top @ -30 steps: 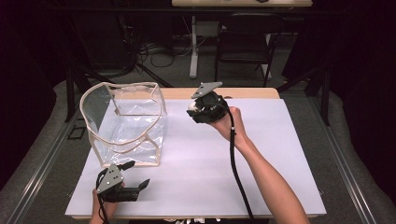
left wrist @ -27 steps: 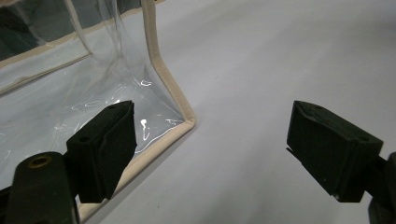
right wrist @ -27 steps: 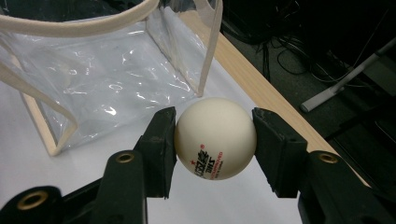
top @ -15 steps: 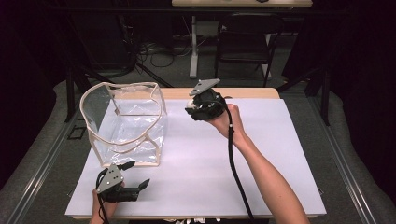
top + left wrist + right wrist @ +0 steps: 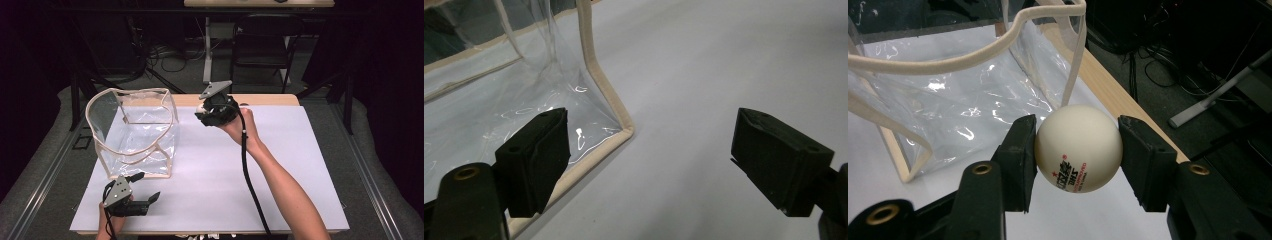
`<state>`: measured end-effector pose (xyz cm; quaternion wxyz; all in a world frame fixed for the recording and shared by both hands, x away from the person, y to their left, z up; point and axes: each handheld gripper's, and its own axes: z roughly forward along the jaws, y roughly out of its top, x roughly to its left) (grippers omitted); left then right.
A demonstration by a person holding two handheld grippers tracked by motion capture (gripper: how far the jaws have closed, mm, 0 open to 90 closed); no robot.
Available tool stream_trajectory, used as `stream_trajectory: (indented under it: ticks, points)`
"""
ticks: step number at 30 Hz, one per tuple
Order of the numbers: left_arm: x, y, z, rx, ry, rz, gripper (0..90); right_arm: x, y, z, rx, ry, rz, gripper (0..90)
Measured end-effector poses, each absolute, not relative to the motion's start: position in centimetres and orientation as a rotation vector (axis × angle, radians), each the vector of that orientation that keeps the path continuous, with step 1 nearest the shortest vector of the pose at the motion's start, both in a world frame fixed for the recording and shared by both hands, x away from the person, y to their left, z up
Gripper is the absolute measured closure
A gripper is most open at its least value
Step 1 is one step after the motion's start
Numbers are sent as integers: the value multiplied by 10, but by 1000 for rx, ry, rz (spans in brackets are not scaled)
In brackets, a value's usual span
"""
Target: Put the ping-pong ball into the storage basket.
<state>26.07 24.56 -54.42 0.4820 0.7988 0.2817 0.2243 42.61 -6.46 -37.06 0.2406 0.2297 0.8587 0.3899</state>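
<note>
A clear plastic bag (image 5: 135, 132) with beige trim stands open on the left of the white table sheet (image 5: 300, 170). My right gripper (image 5: 205, 111) hovers near the far table edge, just right of the bag, shut on a white ping-pong ball (image 5: 1078, 148) with red and black print. The ball (image 5: 201, 107) peeks out at the gripper's left side in the high view. The bag's rim (image 5: 968, 55) lies just beyond the ball. My left gripper (image 5: 147, 192) rests low near the front edge, open and empty, beside the bag's near corner (image 5: 624, 132).
A wooden table edge (image 5: 270, 99) runs along the far side. Beyond it stand a black chair (image 5: 262, 37), a white desk leg (image 5: 207, 47) and floor cables (image 5: 165, 52). Bare white sheet spreads across the middle and right of the table.
The right gripper with the ball has drifted slightly left toward the bag. The left gripper stays in place.
</note>
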Motion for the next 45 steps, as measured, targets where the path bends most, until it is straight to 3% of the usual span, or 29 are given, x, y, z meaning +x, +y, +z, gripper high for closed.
stream_trajectory:
  ticks: [45]
  points:
    - [261, 246, -544, 1946, 684, 547, 161, 438, -31, -351, 584, 2359, 1109, 511]
